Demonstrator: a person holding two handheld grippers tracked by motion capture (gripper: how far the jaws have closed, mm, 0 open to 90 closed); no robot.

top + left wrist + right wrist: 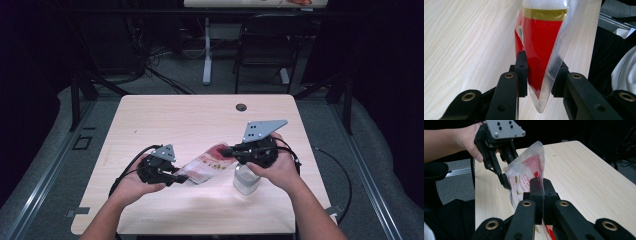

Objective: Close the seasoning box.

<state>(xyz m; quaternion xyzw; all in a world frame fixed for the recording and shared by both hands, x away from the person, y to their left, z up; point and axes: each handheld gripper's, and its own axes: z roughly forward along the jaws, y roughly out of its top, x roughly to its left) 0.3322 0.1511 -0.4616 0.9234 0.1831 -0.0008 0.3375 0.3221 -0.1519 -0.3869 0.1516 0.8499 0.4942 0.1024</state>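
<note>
A clear plastic bag [207, 165] with red print hangs just above the table, stretched between both grippers. My left gripper [182, 177] is shut on its lower left end. In the left gripper view the red and clear film [541, 45] runs up from between the jaws of that gripper [540, 72]. My right gripper [227, 150] is shut on the bag's upper right end. In the right gripper view its jaws [541, 187] pinch the thin film, the bag [524, 175] bulges beyond them, and the left gripper [506, 180] holds the far edge.
A small clear container [246, 180] stands on the wooden table [190, 115] under the right hand. A cable hole [241, 107] sits near the far edge. Behind the table are a dark chair [265, 45] and a white desk leg [207, 50].
</note>
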